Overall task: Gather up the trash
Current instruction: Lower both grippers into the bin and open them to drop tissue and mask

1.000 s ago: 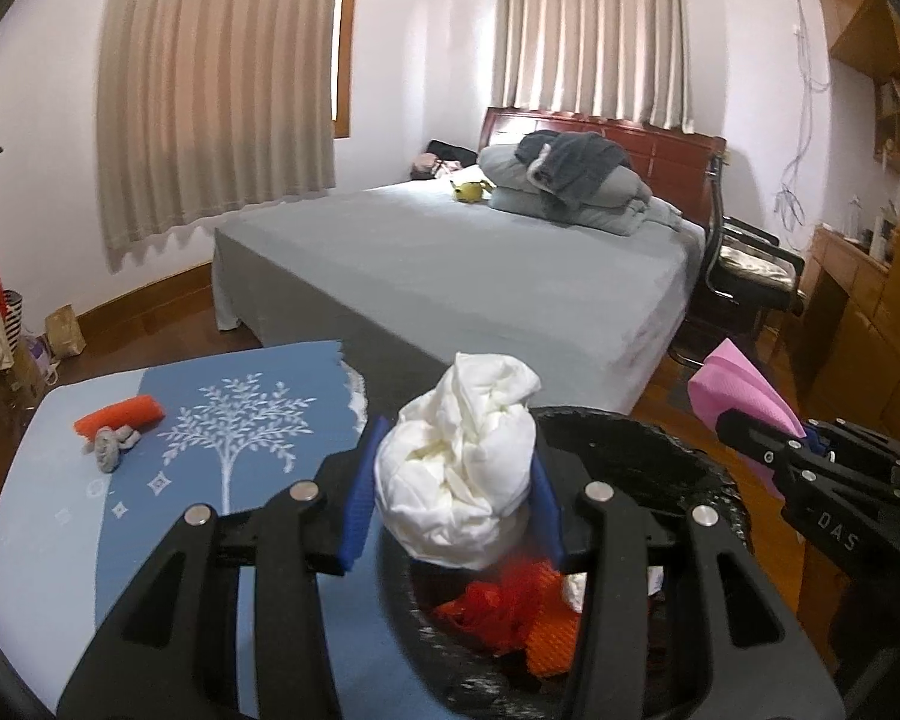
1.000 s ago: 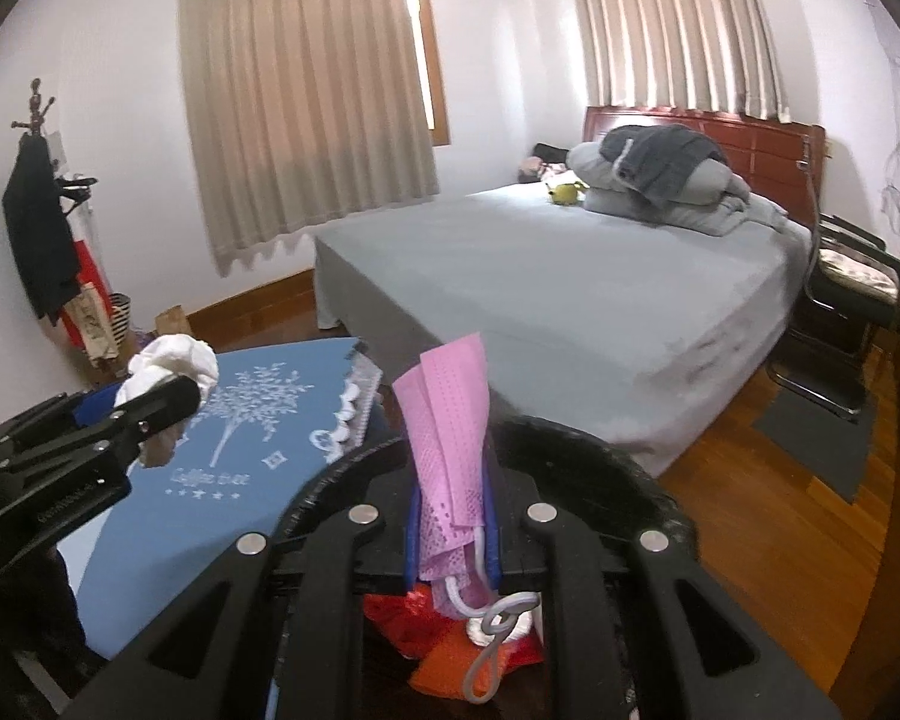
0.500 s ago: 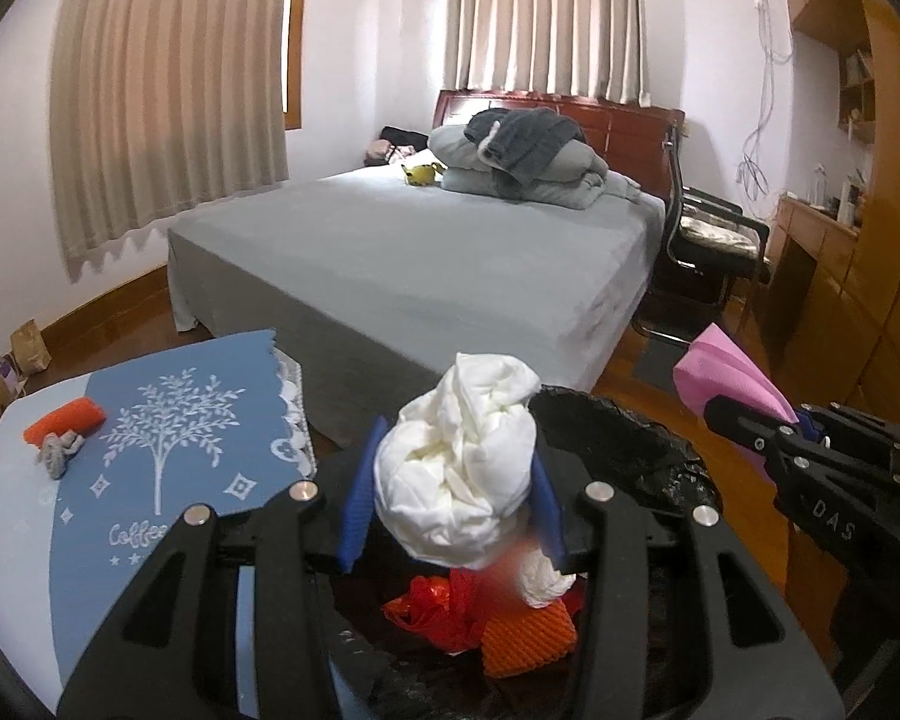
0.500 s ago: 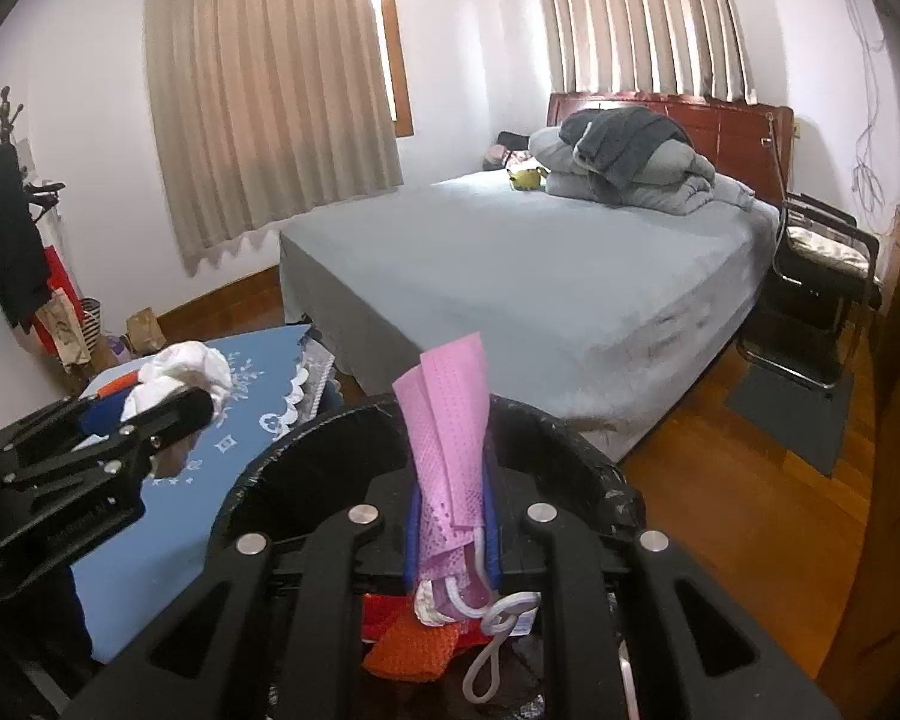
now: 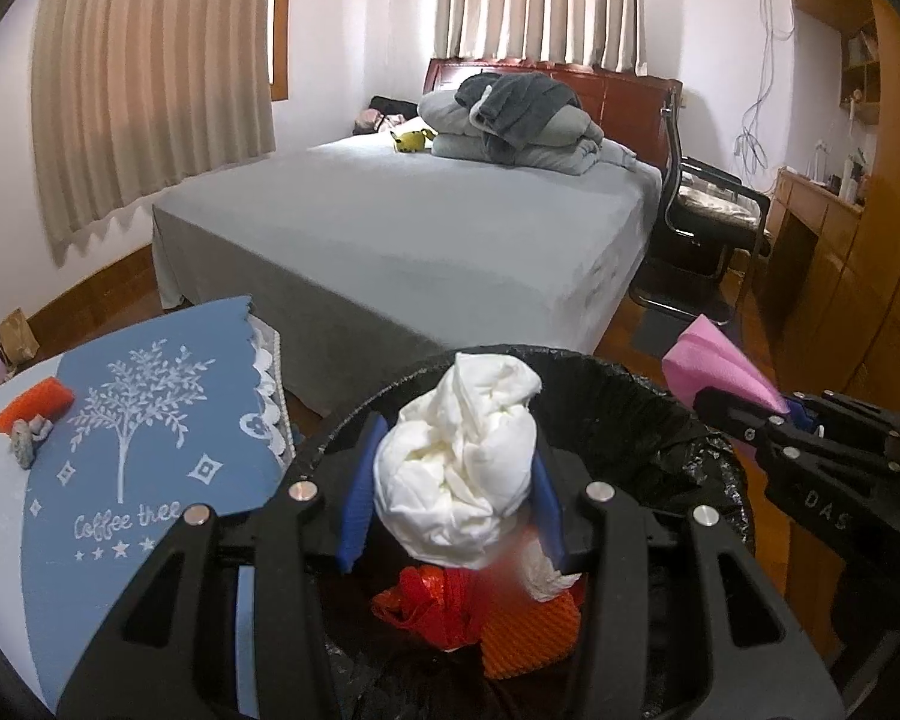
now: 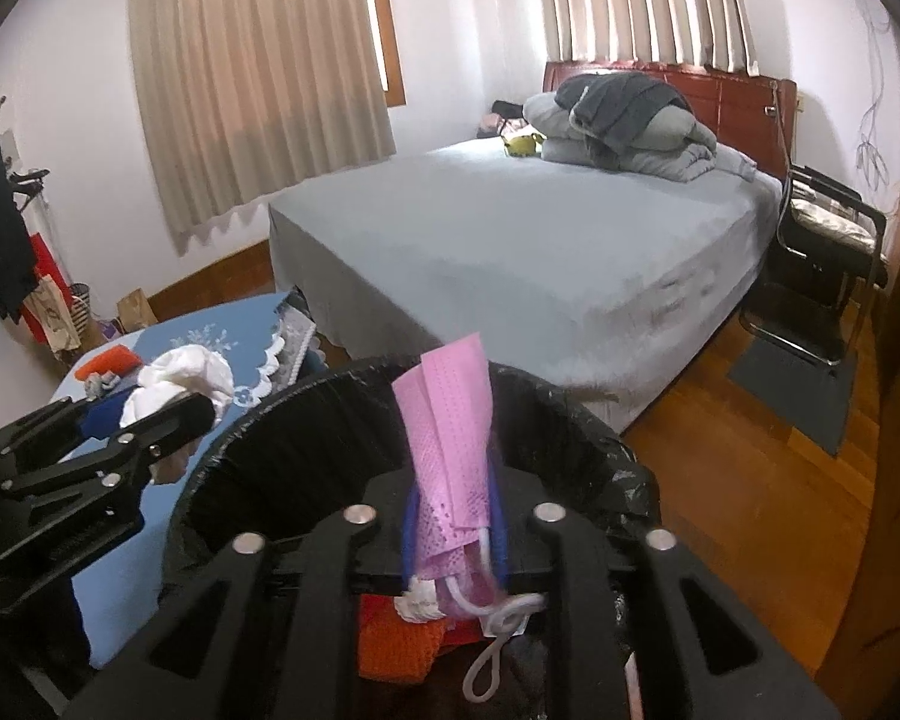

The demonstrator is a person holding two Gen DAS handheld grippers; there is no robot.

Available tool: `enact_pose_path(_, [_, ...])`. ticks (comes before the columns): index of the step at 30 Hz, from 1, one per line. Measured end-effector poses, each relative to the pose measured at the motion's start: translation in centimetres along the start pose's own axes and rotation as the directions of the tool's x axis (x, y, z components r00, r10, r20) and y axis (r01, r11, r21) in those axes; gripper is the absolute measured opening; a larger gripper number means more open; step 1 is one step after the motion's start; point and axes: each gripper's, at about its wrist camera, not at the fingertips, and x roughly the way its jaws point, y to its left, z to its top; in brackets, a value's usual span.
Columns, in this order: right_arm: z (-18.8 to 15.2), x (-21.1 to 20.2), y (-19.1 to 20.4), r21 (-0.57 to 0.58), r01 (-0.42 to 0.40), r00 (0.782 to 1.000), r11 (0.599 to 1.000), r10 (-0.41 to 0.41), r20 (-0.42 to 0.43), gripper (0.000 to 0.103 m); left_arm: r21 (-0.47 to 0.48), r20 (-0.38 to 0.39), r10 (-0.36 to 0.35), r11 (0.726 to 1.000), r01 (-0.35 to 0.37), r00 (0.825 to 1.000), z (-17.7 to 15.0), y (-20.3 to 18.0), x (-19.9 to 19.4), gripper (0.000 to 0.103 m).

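Both loads hung over the bin (image 5: 624, 378), unreleased: the left gripper (image 5: 450, 504) pinched a white tissue wad (image 5: 459, 468), the right gripper (image 6: 453, 531) a pink mask (image 6: 453, 420). Red and orange scraps (image 5: 480, 606) already lay inside — an orange piece (image 5: 33, 405) remained near the table's (image 5: 6, 540) far-left edge.

The bin (image 5: 630, 414) stands right of the table (image 5: 6, 540) — the bed (image 5: 420, 228) behind both.

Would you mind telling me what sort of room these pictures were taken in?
Most likely a home bedroom: a large bed with a grey sheet, folded grey bedding stacked against the dark red wooden headboard, and long beige curtains over the windows.
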Motion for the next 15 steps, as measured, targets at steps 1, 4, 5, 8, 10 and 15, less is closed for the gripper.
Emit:
enact_pose_path(1, [-0.1, 0.2, -0.1, -0.002, 0.002, 1.0, 1.0, -0.002, -0.006, 0.023, 0.0, -0.004, -0.002, 1.0, 0.002, 1.0, 0.0, 0.0, 0.2, 0.045])
enact_pose_path(4, [-0.3, 1.0, -0.1, -0.007, 0.017, 1.0, 1.0, -0.017, -0.022, 0.032, -0.003, -0.017, -0.033, 0.999, 0.033, 0.999, 0.1, 0.1, 0.9, 0.058])
enact_pose_path(5, [-0.4, 1.1, -0.2, -0.005, 0.024, 0.999, 1.0, -0.024, -0.027, 0.044, -0.002, -0.017, -0.042, 0.999, 0.042, 0.999, 0.1, 0.2, 0.9, 0.066])
enact_pose_path(8, [-0.7, 1.1, -0.7, 0.008, 0.053, 0.998, 0.999, -0.052, -0.028, 0.069, 0.002, -0.005, -0.033, 0.999, 0.033, 0.999, 0.2, 0.7, 0.7, 0.079])
enact_pose_path(10, [-0.8, 0.7, -0.9, 0.017, 0.077, 0.997, 0.997, -0.077, -0.018, 0.082, -0.008, 0.002, -0.027, 1.0, 0.027, 1.0, 0.3, 1.2, 0.3, 0.083])
enact_pose_path(15, [-0.8, -0.4, -1.1, 0.032, 0.09, 0.996, 0.995, -0.09, 0.001, 0.097, -0.044, 0.019, 0.024, 0.999, -0.023, 1.0, 0.7, 3.2, -0.7, 0.09])
